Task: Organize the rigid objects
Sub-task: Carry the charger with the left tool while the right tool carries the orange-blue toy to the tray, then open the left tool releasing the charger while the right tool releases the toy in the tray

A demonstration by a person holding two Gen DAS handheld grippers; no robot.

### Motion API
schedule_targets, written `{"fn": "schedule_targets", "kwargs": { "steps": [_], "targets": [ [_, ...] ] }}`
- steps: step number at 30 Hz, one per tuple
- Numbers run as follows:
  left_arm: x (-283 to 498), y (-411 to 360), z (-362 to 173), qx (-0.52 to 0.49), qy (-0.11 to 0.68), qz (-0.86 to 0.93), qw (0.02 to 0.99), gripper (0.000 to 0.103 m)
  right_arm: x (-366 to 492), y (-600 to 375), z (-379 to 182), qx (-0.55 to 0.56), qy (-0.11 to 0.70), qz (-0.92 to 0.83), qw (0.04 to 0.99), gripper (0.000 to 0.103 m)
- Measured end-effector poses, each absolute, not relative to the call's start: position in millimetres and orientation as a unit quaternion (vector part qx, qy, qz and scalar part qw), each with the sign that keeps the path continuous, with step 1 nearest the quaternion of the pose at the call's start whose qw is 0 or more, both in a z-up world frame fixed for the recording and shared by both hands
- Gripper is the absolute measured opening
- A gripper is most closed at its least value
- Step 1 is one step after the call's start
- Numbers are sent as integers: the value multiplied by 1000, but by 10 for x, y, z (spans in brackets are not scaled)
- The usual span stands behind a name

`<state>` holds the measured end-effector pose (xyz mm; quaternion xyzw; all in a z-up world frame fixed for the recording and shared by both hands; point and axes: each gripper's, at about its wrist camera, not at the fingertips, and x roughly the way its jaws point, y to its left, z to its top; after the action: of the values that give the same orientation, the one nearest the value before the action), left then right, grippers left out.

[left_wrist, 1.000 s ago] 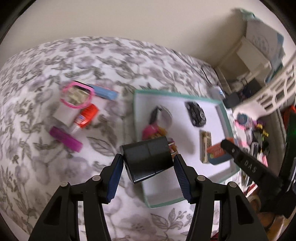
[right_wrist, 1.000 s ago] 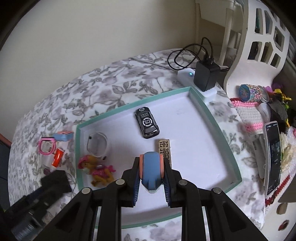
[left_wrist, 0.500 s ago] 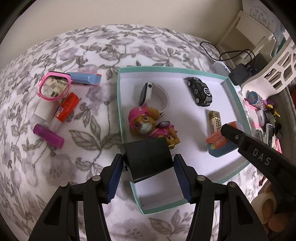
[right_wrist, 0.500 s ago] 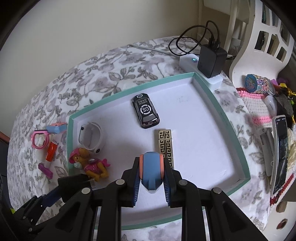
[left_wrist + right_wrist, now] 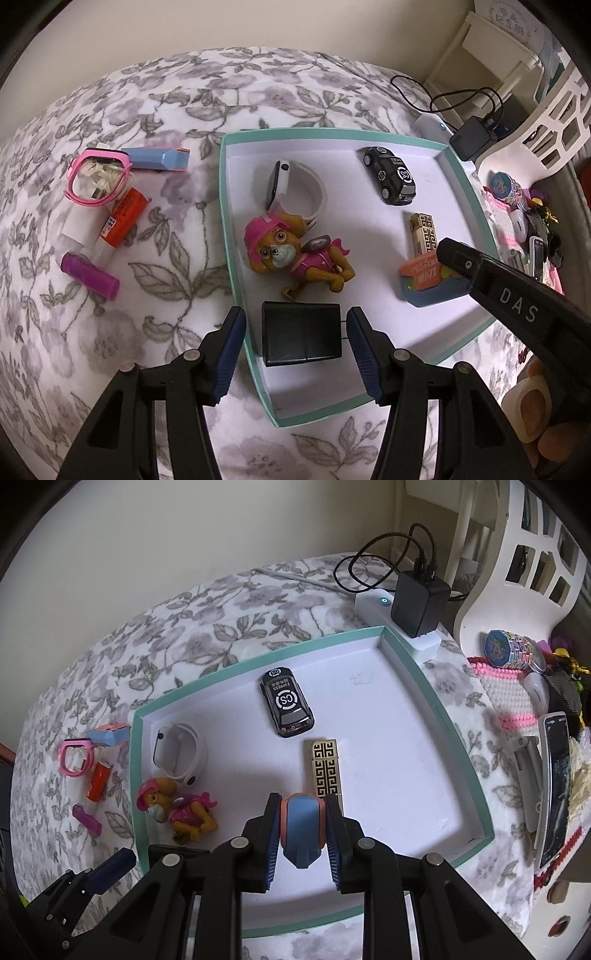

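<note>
A teal-rimmed white tray (image 5: pixel 225 206) (image 5: pixel 439 709) lies on a floral bedspread. In it are a white smartwatch (image 5: pixel 295 188), a toy dog (image 5: pixel 291 254), a black toy car (image 5: pixel 391 179) and a gold patterned bar (image 5: pixel 424 232). My left gripper (image 5: pixel 293 347) is open; a black box (image 5: pixel 301 338) lies between its fingers on the tray floor, with gaps on both sides. My right gripper (image 5: pixel 301 834) is shut on a blue and orange case (image 5: pixel 303 830) low over the tray; it also shows in the left wrist view (image 5: pixel 428 280).
Left of the tray lie a pink watch (image 5: pixel 98 177), a blue case (image 5: pixel 155 158), an orange glue tube (image 5: pixel 120 221) and a purple tube (image 5: pixel 90 277). A charger on a white block (image 5: pixel 417 605), a white chair (image 5: pixel 517 561) and clutter with a phone (image 5: pixel 554 786) stand right.
My left gripper has carried the black box over the tray's near left corner, opened, and the box now rests on the tray floor. The right gripper has lowered slightly with its case.
</note>
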<state>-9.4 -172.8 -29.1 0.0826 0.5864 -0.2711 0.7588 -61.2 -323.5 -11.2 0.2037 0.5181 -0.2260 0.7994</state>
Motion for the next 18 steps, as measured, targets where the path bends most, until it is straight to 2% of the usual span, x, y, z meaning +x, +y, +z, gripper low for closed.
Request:
{"fn": "schedule_targets", "kwargs": {
  "steps": [4, 8, 12, 18],
  "targets": [
    [-63, -1691, -262, 73, 586, -268, 761, 58, -612, -3234, -72, 198, 512, -229, 804, 27],
    [-42, -1657, -197, 67, 580, -266, 767, 60, -616, -3219, -15, 190, 500, -233, 812, 47],
    [-4, -1602, -151, 57, 576, -259, 773, 65, -614, -3213, -5, 187, 496, -235, 815, 48],
    [100, -1463, -120, 35, 577, -238, 781, 66, -610, -3226, -30, 185, 495, -239, 814, 69]
  ]
}}
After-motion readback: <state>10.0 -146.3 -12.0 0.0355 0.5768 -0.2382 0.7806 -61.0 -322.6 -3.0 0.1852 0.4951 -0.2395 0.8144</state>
